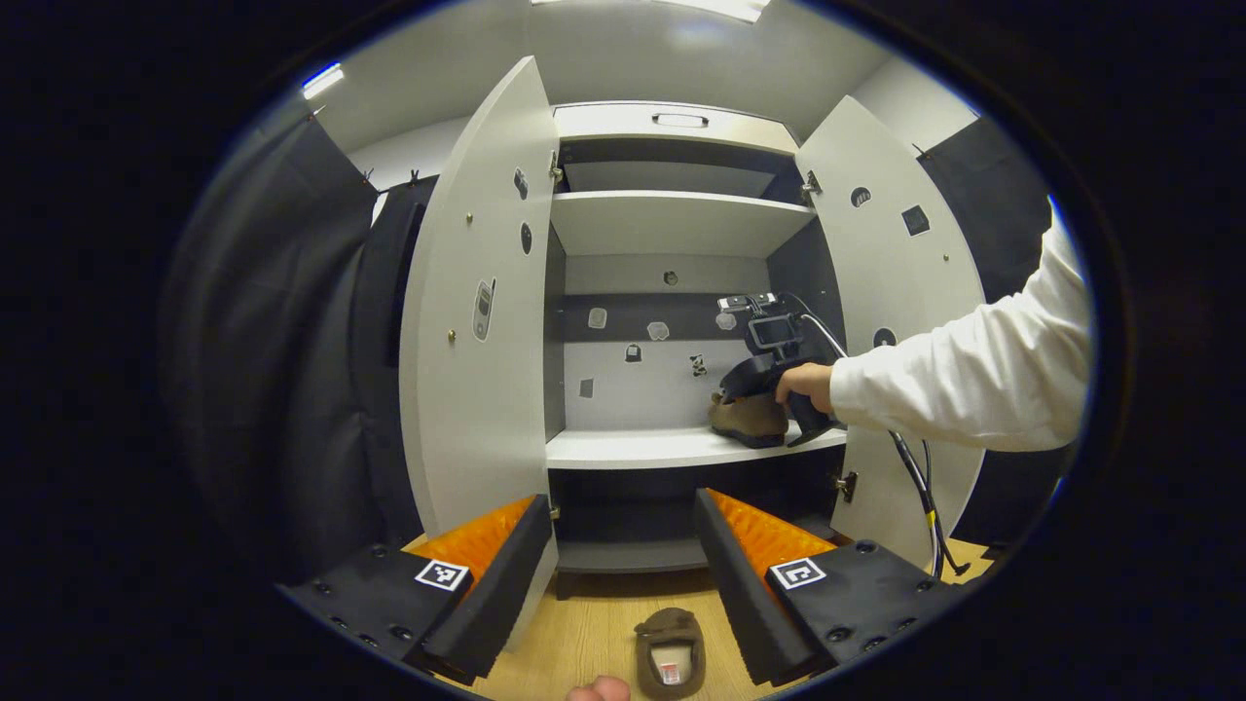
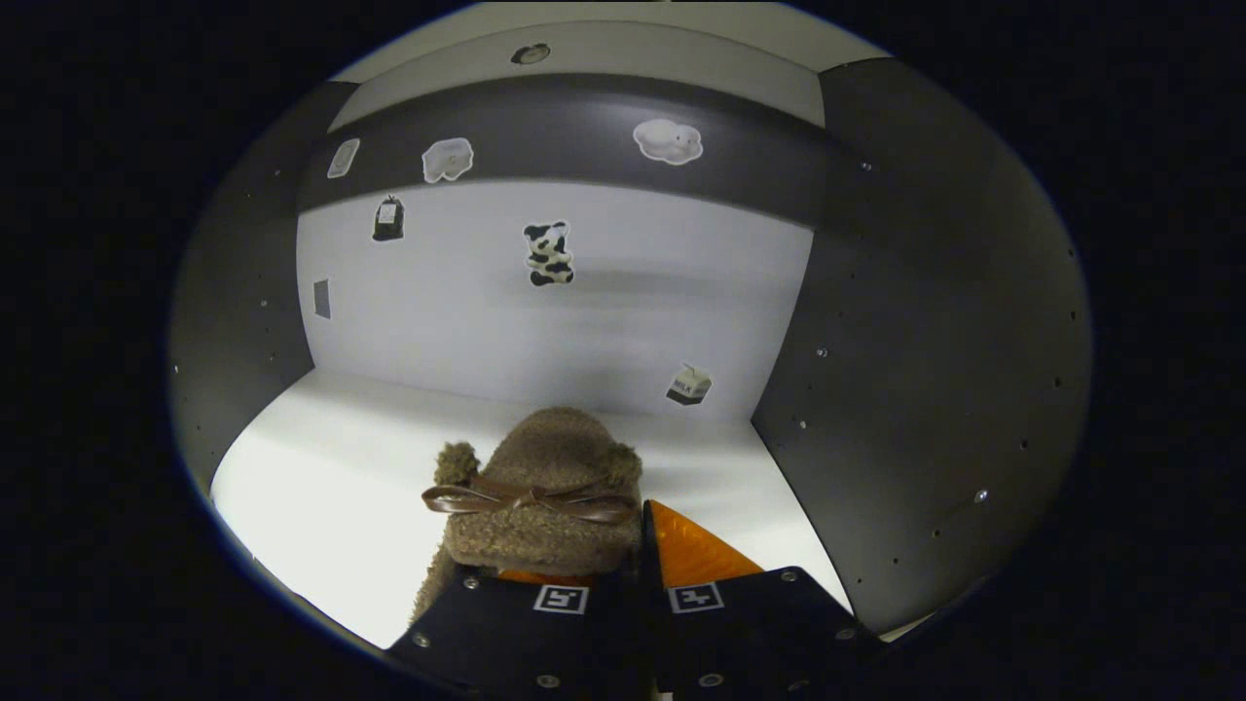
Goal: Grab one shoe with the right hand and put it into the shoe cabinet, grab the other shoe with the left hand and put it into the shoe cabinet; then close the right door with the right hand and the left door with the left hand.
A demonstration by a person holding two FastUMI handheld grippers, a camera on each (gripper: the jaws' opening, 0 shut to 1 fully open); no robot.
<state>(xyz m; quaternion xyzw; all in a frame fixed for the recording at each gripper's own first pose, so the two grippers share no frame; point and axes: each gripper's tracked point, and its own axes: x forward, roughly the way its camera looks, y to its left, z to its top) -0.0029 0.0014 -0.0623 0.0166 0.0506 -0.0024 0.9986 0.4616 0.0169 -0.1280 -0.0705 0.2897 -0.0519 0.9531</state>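
In the left gripper view we see our left gripper (image 1: 623, 574) spread wide and holding nothing above the pale wooden floor (image 1: 584, 633), where one brown fuzzy slipper-style shoe (image 1: 670, 652) lies just below and between its fingers; ahead stands the white shoe cabinet (image 1: 672, 224) with both doors swung open. In the right gripper view our right gripper (image 2: 638, 574) is clamped on the other brown fuzzy shoe with a ribbon bow (image 2: 545, 487), which sits on the white middle shelf (image 2: 341, 467) near the right wall.

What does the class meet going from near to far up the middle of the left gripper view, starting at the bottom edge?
Brown shoe on the wooden floor → left gripper, open → white shelf → back panel with stickers → upper shelf.
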